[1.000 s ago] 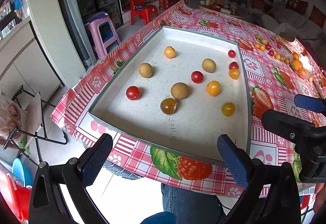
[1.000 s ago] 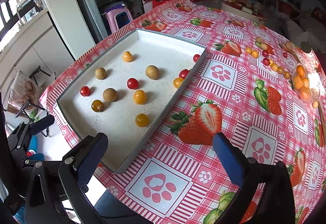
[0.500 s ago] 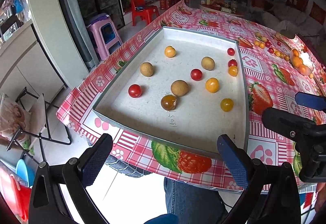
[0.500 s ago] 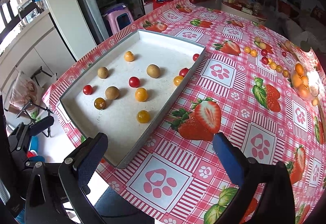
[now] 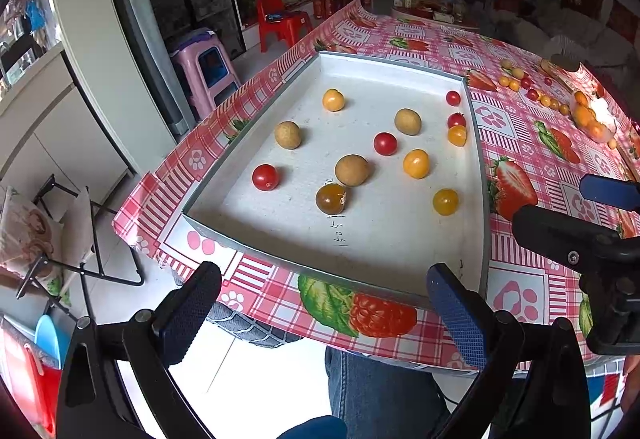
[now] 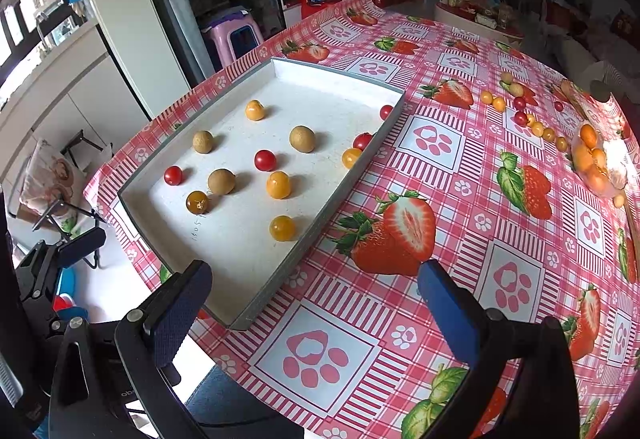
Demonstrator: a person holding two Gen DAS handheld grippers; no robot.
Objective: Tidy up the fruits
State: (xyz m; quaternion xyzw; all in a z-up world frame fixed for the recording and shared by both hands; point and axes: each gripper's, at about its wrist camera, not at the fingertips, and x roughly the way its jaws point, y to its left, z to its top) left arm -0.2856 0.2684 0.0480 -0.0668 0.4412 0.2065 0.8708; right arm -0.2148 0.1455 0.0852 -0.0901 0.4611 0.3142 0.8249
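A shallow white tray [image 5: 476, 175] with a grey rim sits at the near left corner of the table [image 6: 472, 207], which is covered in a red checked cloth printed with strawberries and paw prints. The tray's long axis runs from the near table edge toward the far one, its near short side lying just inside the table's near edge. Loose fruits lie scattered in it, none touching the near wall: three brown round ones, among them a large one [image 5: 351, 170] near the middle; red cherry tomatoes such as one [image 5: 265, 177] toward the left wall; yellow-orange ones including one [image 5: 445, 201] nearest the right wall; and a dark amber one [image 5: 330, 198] just beside the large brown fruit. Two red tomatoes and a yellow one sit against the right wall. More small fruits [image 6: 520, 109] lie in a loose line on the cloth toward the table's far right, near a clear container [image 6: 596, 163] holding orange fruits at the right edge. The left gripper [image 5: 324, 313] hangs wide apart and empty in front of the near table edge. The right gripper [image 6: 310, 309] is likewise spread wide, holding nothing, over the tray's near right corner.
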